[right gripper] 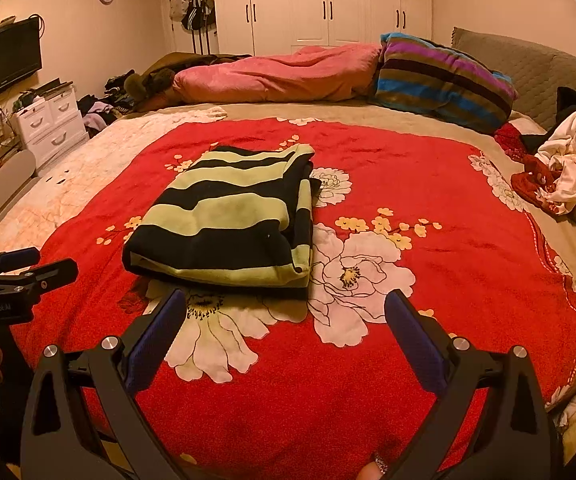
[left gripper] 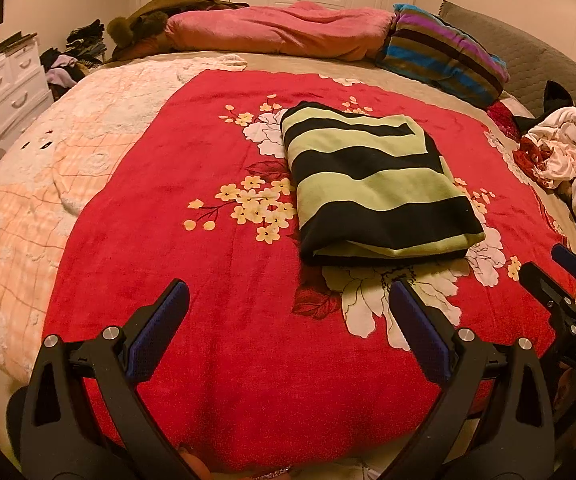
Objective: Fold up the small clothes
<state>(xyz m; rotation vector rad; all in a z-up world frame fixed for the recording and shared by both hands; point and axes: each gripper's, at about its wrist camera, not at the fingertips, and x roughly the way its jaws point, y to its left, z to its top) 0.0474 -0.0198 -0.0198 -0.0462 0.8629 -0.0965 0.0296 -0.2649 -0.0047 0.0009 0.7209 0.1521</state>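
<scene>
A green-and-black striped garment (left gripper: 375,184) lies folded into a rectangle on the red floral blanket (left gripper: 216,264); it also shows in the right wrist view (right gripper: 232,220). My left gripper (left gripper: 288,300) is open and empty, held above the blanket just short of the garment's near edge. My right gripper (right gripper: 286,308) is open and empty, near the garment's front right corner. The right gripper (left gripper: 567,280) shows at the right edge of the left wrist view, and the left gripper (right gripper: 20,268) shows at the left edge of the right wrist view.
A pile of loose white and red clothes (right gripper: 563,176) lies at the bed's right side. A pink duvet (right gripper: 280,76) and a striped blanket (right gripper: 443,80) lie at the far end. A white drawer unit (right gripper: 52,124) stands left of the bed.
</scene>
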